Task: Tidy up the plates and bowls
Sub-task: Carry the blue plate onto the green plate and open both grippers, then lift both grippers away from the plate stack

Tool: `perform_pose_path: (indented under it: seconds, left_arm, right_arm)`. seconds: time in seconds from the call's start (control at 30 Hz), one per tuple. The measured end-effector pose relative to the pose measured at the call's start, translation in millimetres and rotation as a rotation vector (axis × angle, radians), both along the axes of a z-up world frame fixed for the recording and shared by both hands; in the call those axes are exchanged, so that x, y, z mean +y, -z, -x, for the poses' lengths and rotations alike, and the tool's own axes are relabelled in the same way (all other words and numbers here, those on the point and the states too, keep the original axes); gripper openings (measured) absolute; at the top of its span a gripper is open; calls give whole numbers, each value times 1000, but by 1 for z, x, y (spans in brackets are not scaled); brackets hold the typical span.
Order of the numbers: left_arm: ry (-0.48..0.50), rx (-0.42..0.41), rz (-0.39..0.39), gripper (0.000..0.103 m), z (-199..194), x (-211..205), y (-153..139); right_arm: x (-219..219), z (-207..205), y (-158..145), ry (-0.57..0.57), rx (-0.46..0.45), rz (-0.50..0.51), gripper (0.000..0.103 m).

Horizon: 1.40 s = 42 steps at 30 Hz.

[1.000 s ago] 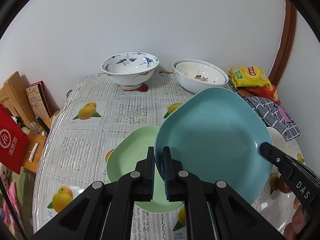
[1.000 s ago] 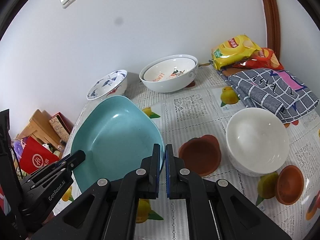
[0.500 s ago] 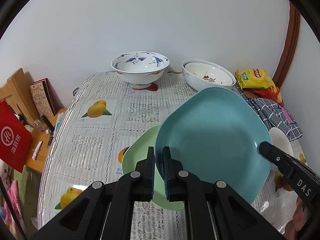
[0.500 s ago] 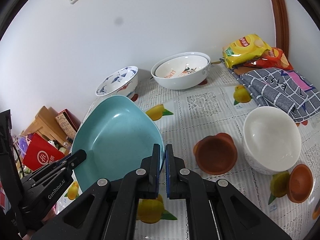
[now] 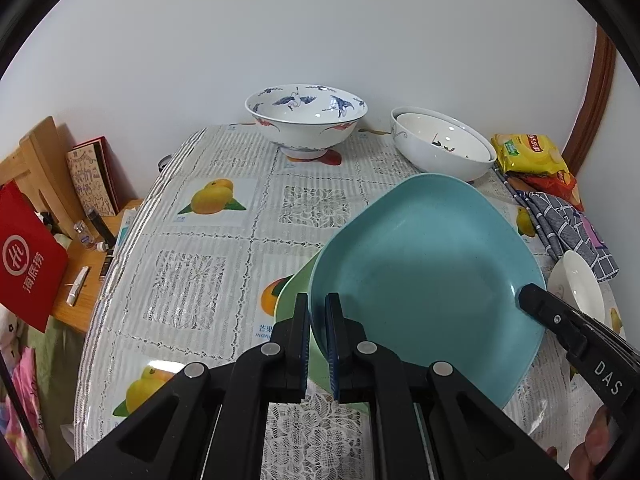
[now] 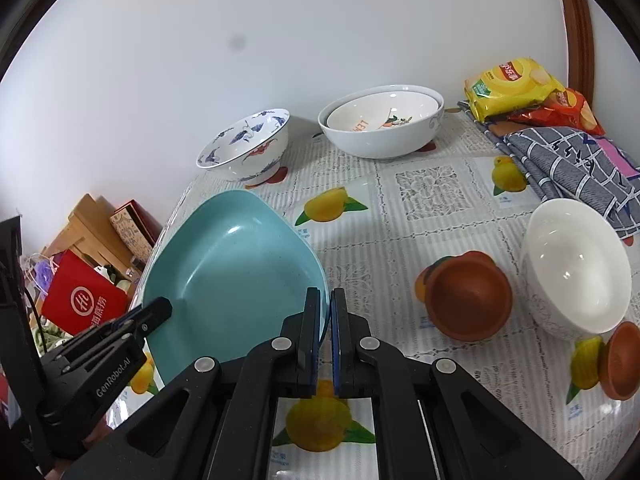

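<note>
Tongs in both hands, the left tongs (image 5: 318, 322) and the right tongs (image 6: 325, 312), are clenched on opposite rims of a teal squarish plastic plate (image 5: 424, 276), held tilted above a pale green plate (image 5: 294, 292) near the table's near edge, so the stacking looks under way but unfinished. Two white bowls already sit nested (image 6: 382, 124) at the far edge beside a blue-and-white crane-patterned bowl (image 5: 306, 118). Only the right view shows the loose plain white bowl (image 6: 576, 272) fully and two terracotta-brown dishes (image 6: 468, 294); only the left shows the green plate.
</note>
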<state>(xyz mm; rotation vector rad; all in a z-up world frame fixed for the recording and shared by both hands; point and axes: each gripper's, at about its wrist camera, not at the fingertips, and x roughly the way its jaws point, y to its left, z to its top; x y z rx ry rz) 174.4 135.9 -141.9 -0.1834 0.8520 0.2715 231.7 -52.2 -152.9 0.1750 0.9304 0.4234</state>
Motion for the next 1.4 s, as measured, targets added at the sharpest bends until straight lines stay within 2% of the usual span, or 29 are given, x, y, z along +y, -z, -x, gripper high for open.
perform_pose_path:
  seconds: [0.47, 0.8, 1.07, 1.13, 1.2, 1.27, 1.4]
  left_arm:
    - [-36, 23, 11, 8, -5, 20, 21]
    - [-26, 44, 24, 8, -12, 20, 32]
    - [-17, 61, 12, 9, -14, 20, 35]
    - [-6, 78, 0, 15, -16, 18, 35]
    - [-5, 102, -6, 26, -16, 17, 35]
    - [0, 110, -13, 27, -15, 15, 35]
    - [10, 113, -31, 27, -10, 9, 30]
  right_arm:
    - [25, -3, 23, -17, 7, 48, 5]
    - [28, -11, 35, -5, 25, 73, 5]
    - [34, -13, 40, -31, 37, 91, 10]
    - [37, -13, 41, -33, 31, 115, 11]
    - [38, -13, 41, -42, 32, 127, 16]
    - [35, -12, 37, -33, 23, 132, 30]
    - [23, -10, 26, -3, -5, 117, 40]
